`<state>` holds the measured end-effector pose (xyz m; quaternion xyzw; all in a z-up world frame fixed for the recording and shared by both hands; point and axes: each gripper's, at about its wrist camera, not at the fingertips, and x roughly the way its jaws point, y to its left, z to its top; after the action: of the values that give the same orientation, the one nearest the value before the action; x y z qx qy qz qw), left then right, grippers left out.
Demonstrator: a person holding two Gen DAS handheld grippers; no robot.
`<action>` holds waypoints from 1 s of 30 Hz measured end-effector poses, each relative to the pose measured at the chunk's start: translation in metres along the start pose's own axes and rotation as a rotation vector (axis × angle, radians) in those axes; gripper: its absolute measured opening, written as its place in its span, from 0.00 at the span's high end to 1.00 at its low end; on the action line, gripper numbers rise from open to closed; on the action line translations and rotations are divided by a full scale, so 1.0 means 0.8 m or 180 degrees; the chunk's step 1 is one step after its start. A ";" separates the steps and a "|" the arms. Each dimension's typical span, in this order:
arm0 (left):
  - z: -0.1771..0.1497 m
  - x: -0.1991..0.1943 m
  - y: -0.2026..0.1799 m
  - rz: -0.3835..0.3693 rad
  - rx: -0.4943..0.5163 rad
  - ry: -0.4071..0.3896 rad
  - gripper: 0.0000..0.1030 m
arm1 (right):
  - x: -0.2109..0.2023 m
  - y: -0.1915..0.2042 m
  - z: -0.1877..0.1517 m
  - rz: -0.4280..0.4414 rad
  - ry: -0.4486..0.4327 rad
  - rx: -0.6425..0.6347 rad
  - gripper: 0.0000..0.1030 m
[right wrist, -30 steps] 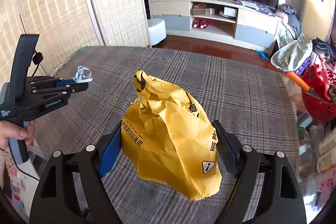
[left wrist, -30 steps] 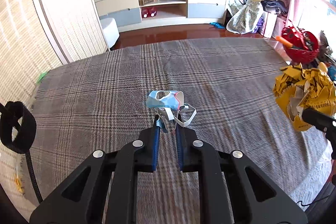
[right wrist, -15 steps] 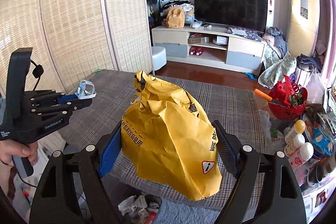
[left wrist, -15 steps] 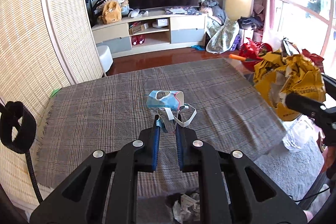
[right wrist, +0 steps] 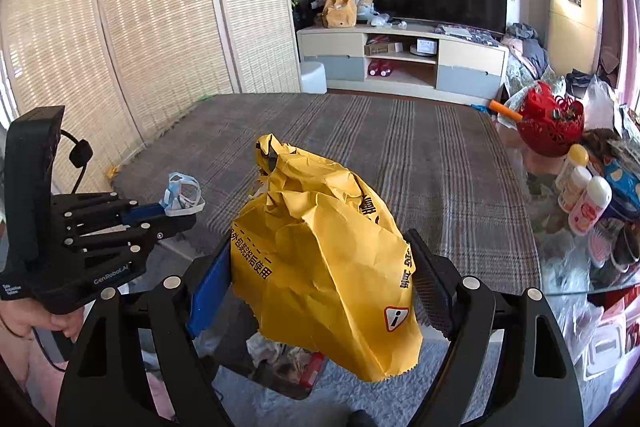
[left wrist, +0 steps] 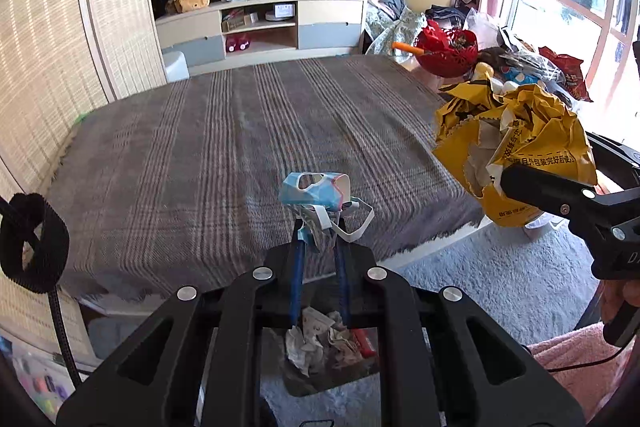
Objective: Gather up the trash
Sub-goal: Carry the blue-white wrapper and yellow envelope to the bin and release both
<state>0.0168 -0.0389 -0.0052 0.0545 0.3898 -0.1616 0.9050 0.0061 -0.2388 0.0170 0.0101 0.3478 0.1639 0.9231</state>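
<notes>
1. both grippers have pulled back off the table (left wrist: pixel 240 131) edge and now hang over the floor; a bin (left wrist: pixel 328 351) with crumpled scraps shows straight below the left gripper (left wrist: pixel 318 227).
2. left gripper: jaws narrow, pinched on a torn blue cup (left wrist: pixel 314 189); a white strip of it dangles to the right of the fingers. the cup sits in the air above the bin opening, not touching anything else.
3. right gripper (right wrist: pixel 320 267): jaws wide, clamped on either flank of a crumpled yellow bag (right wrist: pixel 324 259). the bag's lower edge hangs past the fingers, over the bin (right wrist: pixel 288 359) seen beneath it.
4. meaning: the pick-up and carry look done for both items; i judge the drop is the step in hand. the cup looks well lined up; the bag seems bulky against the bin mouth and may catch the rim or fall beside it.
5. against a second ago: then both views showed only plaid cloth below the loads, with no bin in sight. half a second ago the bin was just creeping in at the bottom edge. now it is plainly under both. grips on cup and bag look unchanged.
6. table shows no other trash on the cloth.
</notes>
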 end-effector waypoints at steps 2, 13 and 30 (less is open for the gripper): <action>-0.021 0.009 0.005 -0.0034 -0.0062 0.0054 0.88 | 0.009 0.000 -0.021 0.0039 0.0073 0.0072 0.20; -0.128 0.074 0.019 -0.0181 -0.0380 0.0453 0.88 | 0.097 0.007 -0.112 0.0112 0.0512 0.0399 0.20; -0.197 0.189 0.038 -0.0203 -0.0540 0.1075 0.88 | 0.211 0.004 -0.169 0.0120 0.1040 0.0646 0.19</action>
<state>0.0159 -0.0127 -0.2246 -0.0080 0.5499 -0.1452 0.8224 0.0369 -0.1966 -0.1934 0.0828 0.5075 0.1447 0.8454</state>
